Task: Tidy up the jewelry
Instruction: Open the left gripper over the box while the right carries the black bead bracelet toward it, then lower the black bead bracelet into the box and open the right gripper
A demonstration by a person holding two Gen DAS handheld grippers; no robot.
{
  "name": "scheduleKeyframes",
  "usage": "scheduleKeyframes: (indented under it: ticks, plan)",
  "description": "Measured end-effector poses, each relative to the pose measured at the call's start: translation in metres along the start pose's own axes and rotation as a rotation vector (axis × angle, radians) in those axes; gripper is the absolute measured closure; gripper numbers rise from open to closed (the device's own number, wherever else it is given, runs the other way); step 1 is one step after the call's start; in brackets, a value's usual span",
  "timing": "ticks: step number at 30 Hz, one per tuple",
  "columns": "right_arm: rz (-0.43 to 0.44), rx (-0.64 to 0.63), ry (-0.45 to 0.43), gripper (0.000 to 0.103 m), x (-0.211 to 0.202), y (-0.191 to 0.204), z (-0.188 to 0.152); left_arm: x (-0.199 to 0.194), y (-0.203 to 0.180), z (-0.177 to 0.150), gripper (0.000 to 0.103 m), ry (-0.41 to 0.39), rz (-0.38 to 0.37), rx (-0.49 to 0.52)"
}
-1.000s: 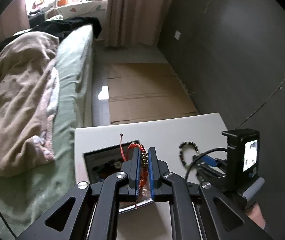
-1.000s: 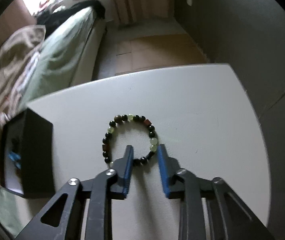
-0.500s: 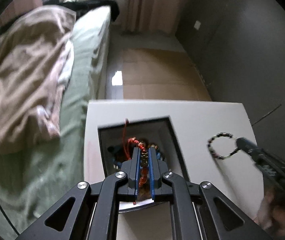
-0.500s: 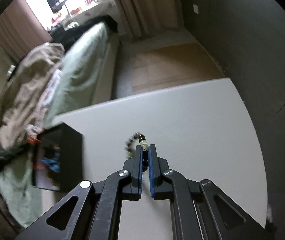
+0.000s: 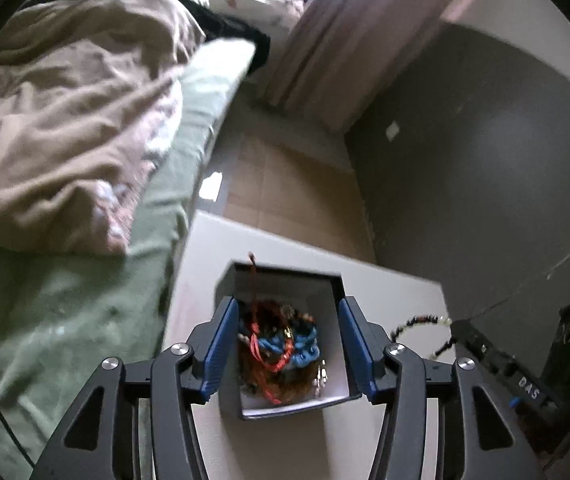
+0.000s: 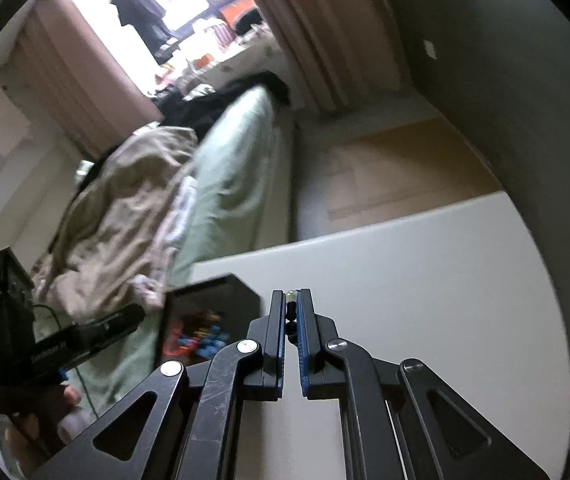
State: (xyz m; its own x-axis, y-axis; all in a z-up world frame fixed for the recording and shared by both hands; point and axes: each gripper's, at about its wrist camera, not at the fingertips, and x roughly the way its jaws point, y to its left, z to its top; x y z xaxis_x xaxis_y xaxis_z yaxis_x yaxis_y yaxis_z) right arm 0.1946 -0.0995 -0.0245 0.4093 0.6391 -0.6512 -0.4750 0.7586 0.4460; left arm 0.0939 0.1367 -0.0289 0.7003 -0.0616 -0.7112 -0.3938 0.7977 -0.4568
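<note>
— Hovering over the box [image 5: 285, 280], the left gripper [image 5: 287, 344] has its blue pads spread wide; its jaws have just been opening, with nothing pinched between them.

— And the red cord bracelet [image 5: 263, 354]?

— Lying loose inside the box, on a heap of blue and brown beads [image 5: 301, 346], its tail trailing up toward the far wall.

— The right gripper [image 6: 292, 320]?

— Nearly closed, clamped on the beaded bracelet [image 5: 421, 322], which hangs above the white table [image 6: 425, 272], to the right of the box.

— Beyond that?

— A green bed [image 5: 85, 300] beside the table, with a crumpled beige blanket [image 5: 73, 120]. A person's hand [image 6: 33, 412] grips the left tool's handle.
</note>
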Motion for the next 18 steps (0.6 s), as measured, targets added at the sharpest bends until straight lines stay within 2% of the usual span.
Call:
scheduleKeyframes:
  ticks: [2,9,15,17,18]
  plan:
    - [0.043,-0.002,-0.025,0.096,-0.003,0.009,0.000,-0.006,0.004,0.000,0.045,-0.021,0.008,-0.004]
    - [0.199,-0.017,-0.083,0.096,-0.008,0.042,-0.001,-0.021,0.026,0.003,0.045,-0.063,-0.005,-0.064]
    - [0.351,0.008,-0.047,0.096,0.012,0.067,-0.007,-0.034,0.038,0.006,0.045,-0.101,-0.011,-0.096]
    - [0.364,0.002,-0.033,0.096,0.021,0.074,-0.010,-0.034,0.041,0.007,0.045,-0.108,-0.015,-0.109]
    - [0.332,-0.006,-0.007,0.096,0.029,0.077,-0.012,-0.034,0.042,0.008,0.045,-0.111,-0.016,-0.115]
